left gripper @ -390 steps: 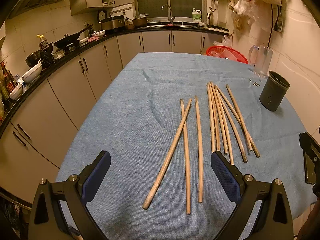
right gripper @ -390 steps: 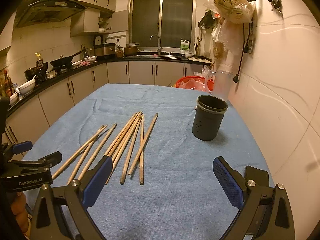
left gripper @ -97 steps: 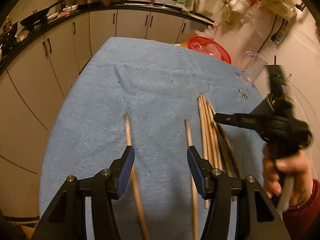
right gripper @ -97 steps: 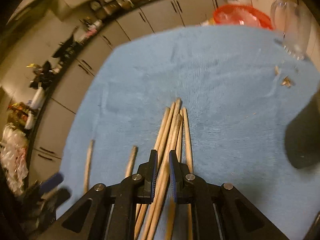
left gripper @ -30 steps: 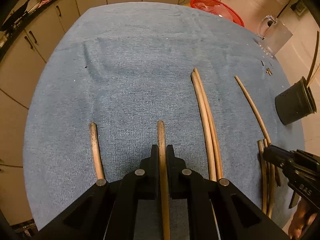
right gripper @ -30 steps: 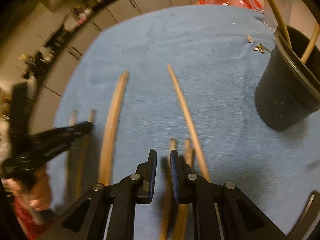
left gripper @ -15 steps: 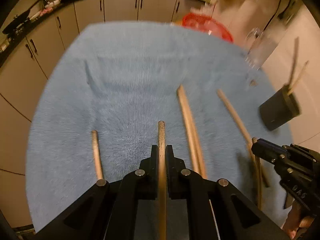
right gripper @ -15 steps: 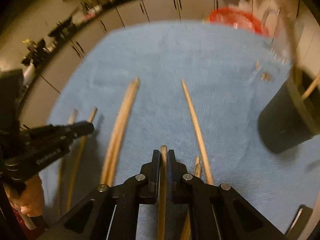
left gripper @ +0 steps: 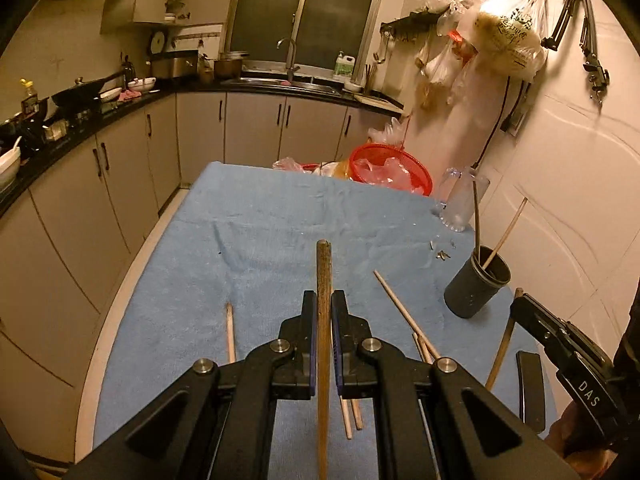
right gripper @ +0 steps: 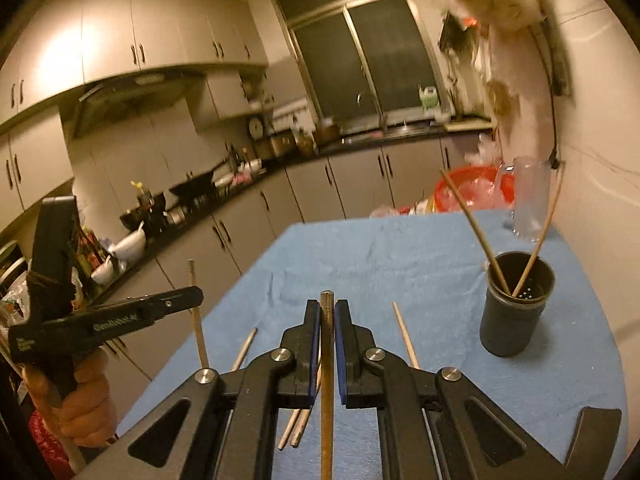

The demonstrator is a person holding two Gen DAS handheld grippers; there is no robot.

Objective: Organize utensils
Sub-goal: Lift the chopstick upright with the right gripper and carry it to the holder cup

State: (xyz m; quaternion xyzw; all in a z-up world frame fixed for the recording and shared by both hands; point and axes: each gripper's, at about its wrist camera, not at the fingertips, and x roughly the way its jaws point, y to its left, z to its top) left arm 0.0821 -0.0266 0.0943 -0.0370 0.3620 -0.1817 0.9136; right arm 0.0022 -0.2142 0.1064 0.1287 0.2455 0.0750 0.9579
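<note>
Change: your left gripper [left gripper: 323,322] and right gripper [right gripper: 327,326] each lifted a clamped wooden chopstick [left gripper: 322,280] | Meaning: carry both to the black cylindrical holder [left gripper: 476,288].

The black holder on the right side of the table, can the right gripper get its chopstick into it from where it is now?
Probably yes. The right gripper is shut on a chopstick, and bare blue cloth lies between it and the black holder. The two chopsticks inside lean apart, leaving the mouth open.
</note>
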